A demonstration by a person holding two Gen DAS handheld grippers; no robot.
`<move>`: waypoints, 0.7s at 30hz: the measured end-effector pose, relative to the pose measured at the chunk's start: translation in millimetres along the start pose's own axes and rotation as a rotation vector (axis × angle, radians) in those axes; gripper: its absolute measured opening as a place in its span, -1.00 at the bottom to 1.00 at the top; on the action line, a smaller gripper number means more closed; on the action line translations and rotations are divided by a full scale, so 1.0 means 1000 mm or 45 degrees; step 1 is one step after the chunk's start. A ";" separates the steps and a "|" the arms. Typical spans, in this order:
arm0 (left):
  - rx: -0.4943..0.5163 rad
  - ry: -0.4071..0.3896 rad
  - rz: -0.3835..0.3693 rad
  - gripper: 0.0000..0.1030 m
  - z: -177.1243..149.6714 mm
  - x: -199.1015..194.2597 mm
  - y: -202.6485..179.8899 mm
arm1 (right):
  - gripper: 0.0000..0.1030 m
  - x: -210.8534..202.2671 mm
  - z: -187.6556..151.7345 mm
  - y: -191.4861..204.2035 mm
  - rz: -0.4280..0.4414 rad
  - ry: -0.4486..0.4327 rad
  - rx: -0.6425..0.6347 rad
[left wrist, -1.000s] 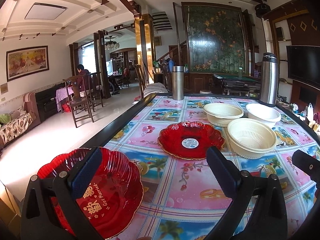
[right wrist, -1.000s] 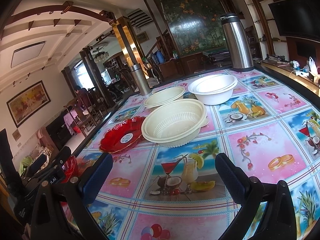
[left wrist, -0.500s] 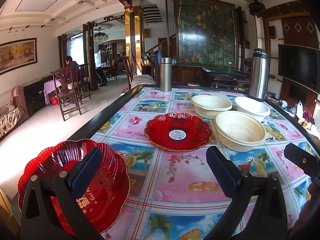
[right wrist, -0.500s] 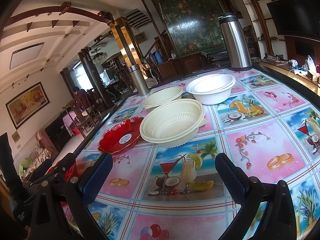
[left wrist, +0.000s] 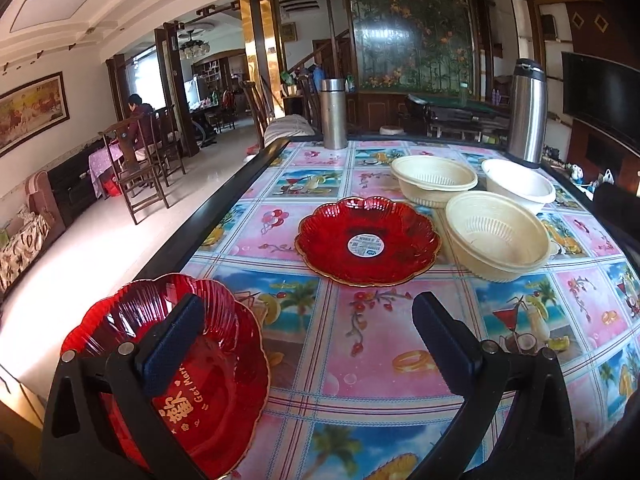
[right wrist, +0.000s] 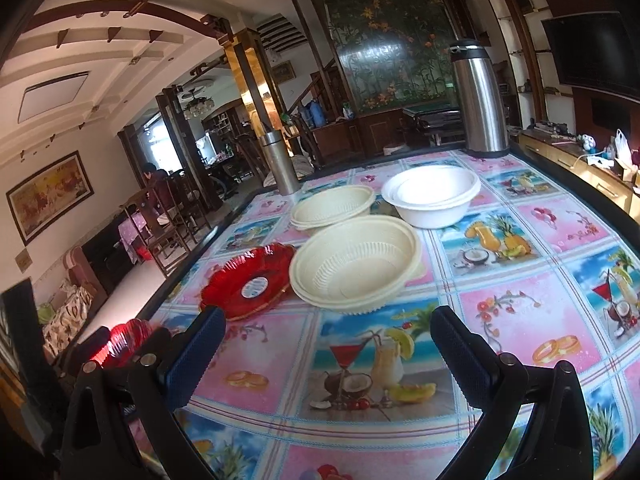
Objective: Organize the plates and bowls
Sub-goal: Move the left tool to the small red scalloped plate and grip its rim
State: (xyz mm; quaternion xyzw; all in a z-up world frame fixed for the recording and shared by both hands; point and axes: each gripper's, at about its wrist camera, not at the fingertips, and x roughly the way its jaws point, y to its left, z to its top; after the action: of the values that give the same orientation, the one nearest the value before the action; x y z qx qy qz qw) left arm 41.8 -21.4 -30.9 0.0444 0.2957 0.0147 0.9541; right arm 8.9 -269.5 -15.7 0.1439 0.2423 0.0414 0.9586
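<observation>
A: Left gripper [left wrist: 306, 334]?
B: Jaws spread wide — its left finger overlaps the scalloped red glass plate with gold lettering [left wrist: 224, 392] at the table's near-left corner.
A: Right gripper [right wrist: 326, 342]?
B: Jaws released — nothing held, facing a ribbed cream plastic bowl [right wrist: 356, 264].

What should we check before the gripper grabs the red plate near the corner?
1. Left gripper open: ok, and empty.
2. Near red plate lined up between its fingers: not ok, only the left finger overlaps it.
3. Plate fully on the table: cannot tell, it sits at the corner.
4. Far red plate free to stack onto: ok, nothing on it.
5. Right gripper out of the way: ok, open over bare cloth.
</observation>
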 end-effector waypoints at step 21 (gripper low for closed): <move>-0.062 0.138 0.302 1.00 0.078 0.029 0.092 | 0.99 0.115 0.052 0.083 0.445 0.220 0.109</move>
State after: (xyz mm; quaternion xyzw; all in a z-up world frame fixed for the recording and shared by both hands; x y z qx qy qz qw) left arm 109.8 65.4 25.4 0.0550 0.3390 0.1370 0.9291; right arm 134.0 -186.6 0.7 0.2203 0.2966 0.2090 0.9054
